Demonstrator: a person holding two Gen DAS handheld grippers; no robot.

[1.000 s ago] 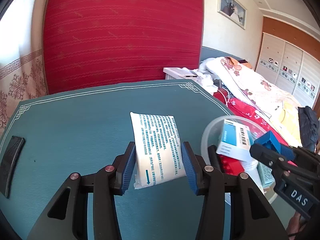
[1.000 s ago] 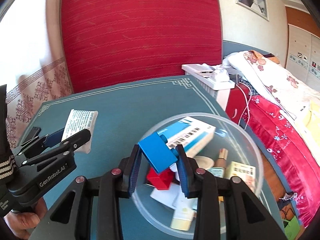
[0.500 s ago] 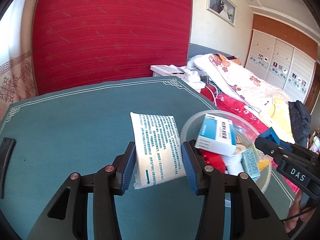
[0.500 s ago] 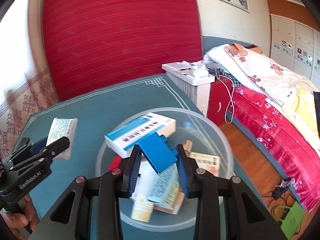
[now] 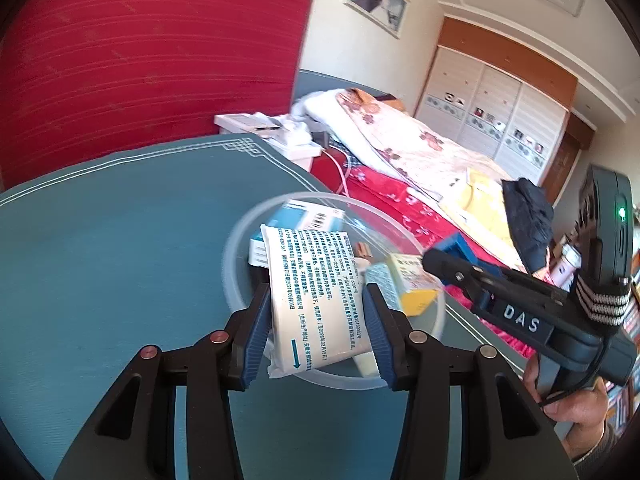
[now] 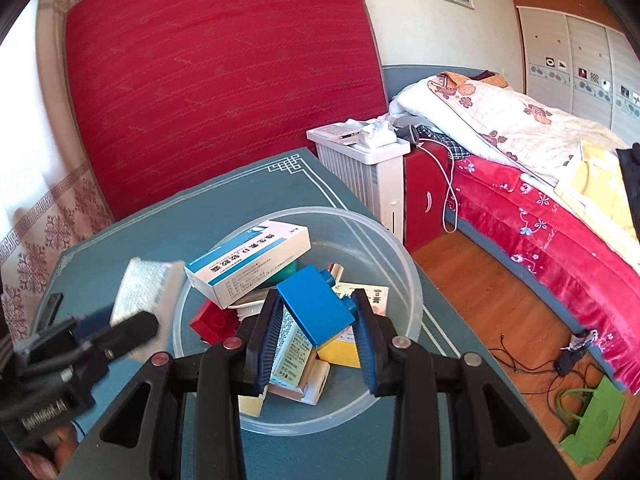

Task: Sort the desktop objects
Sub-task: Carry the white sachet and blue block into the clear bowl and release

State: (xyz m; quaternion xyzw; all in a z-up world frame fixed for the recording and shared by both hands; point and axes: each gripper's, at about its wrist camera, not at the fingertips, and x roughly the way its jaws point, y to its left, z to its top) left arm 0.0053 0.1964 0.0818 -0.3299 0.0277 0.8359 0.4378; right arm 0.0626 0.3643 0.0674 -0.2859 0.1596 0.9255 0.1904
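The left gripper [image 5: 316,330] is clamped on a white sachet [image 5: 316,300] printed with blue text, its blue pads [image 5: 256,334] pressing both long edges. The sachet stands tilted over the near rim of the clear bowl [image 5: 236,264], which sits on the teal table [image 5: 104,248]. The right gripper [image 6: 316,322] is clamped on a blue block [image 6: 314,306], held above the bowl's contents. Beneath it lie a printed leaflet pack [image 6: 290,354], a yellow box [image 6: 340,350] and a red block [image 6: 214,322]. Farther in, a blue-and-white carton [image 6: 250,262] leans across the pile toward the bowl's left side. In the left wrist view the right gripper reaches in from the right, a hand [image 5: 576,404] around its handle. Past the table stand a white heater [image 6: 362,168] and a red cabinet [image 6: 426,196] beside a bed [image 6: 532,184]. A red panel [image 6: 224,68] fills the wall behind.
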